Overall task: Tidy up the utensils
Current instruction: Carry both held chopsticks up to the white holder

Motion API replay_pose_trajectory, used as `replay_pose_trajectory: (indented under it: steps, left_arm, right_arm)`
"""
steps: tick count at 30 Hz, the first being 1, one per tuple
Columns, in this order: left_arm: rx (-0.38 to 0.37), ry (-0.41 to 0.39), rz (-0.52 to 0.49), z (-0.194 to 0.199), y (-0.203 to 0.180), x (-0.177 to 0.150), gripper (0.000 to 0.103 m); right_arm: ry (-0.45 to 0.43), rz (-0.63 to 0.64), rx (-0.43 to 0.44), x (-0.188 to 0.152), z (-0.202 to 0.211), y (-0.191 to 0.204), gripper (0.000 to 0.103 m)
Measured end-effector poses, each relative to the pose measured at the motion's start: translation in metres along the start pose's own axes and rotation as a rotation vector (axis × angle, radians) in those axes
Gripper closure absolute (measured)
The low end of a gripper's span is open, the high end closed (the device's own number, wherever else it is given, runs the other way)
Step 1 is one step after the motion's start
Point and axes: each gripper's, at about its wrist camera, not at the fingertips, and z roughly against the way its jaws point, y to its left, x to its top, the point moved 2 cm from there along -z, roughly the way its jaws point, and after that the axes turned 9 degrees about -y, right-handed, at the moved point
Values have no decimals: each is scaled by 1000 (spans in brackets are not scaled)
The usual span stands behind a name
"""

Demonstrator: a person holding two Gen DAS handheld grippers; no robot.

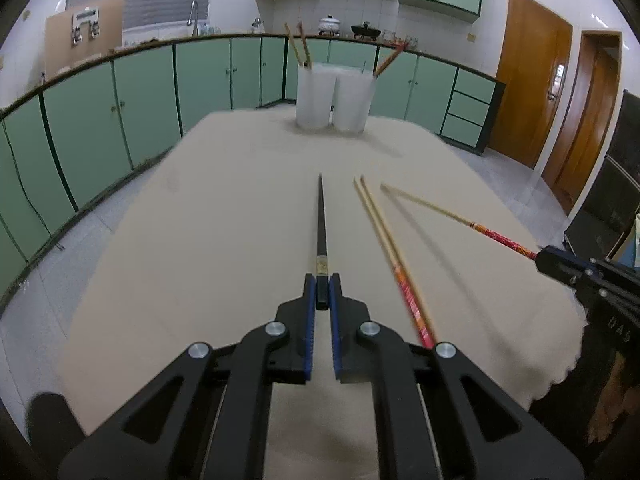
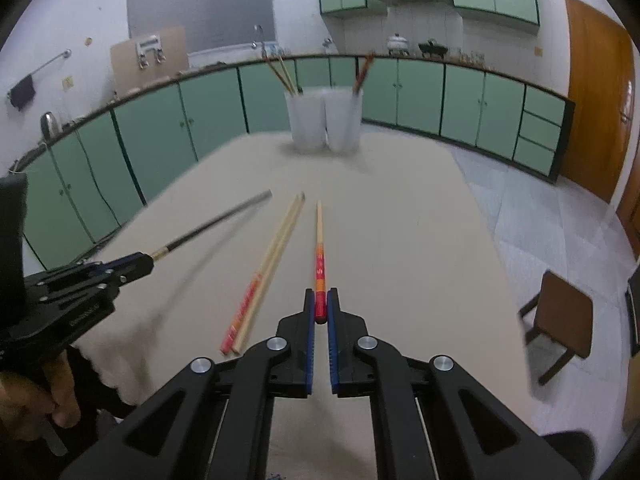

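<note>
- Pinching the butt end of a black chopstick (image 1: 321, 224), the left gripper (image 1: 321, 294) has its blue-padded jaws pressed against the stick's thick end, and the shaft runs straight ahead from the fingertips, tapering to a point above the beige tablecloth (image 1: 224, 208).
- The right gripper (image 2: 321, 308) clamps the red end of a red-handled chopstick (image 2: 319, 248) between its pads; the pale tip points forward, toward the far end of the table.
- In the left wrist view, the right gripper shows at the right edge with that same stick angling out to the upper left; in the right wrist view, the left gripper appears at the left edge, the black stick slanting up and to the right from it.
- Both held sticks seem lifted off the cloth, judging by the shadows beneath them.
- A loose pair of chopsticks (image 1: 390, 252) lies flat on the cloth between the two grippers, side by side and touching, with red-patterned handles toward the person and pale tips away.
- Two white translucent cups (image 1: 334, 96) stand just beside each other at the far end of the table, well apart from both grippers.
- Each cup holds chopsticks leaning outward over its rim.
- A brown stool (image 2: 560, 320) stands on the tiled floor right of the table.
</note>
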Motion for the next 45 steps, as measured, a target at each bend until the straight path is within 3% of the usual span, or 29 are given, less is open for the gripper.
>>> replay_pose_trajectory:
  steps: [7, 17, 34, 45]
  left_arm:
    - [3, -32, -23, 26, -1, 48, 97]
    - [-18, -59, -51, 38, -4, 102, 97]
    - [-102, 13, -77, 2, -4, 157, 97]
    - [-118, 18, -69, -16, 12, 229, 97]
  right_arm:
    - [-53, 18, 51, 66, 24, 1, 97]
    - [-36, 85, 112, 116, 16, 10, 97]
    - [67, 172, 164, 183, -35, 11, 97]
    - [111, 168, 162, 245, -49, 1, 97]
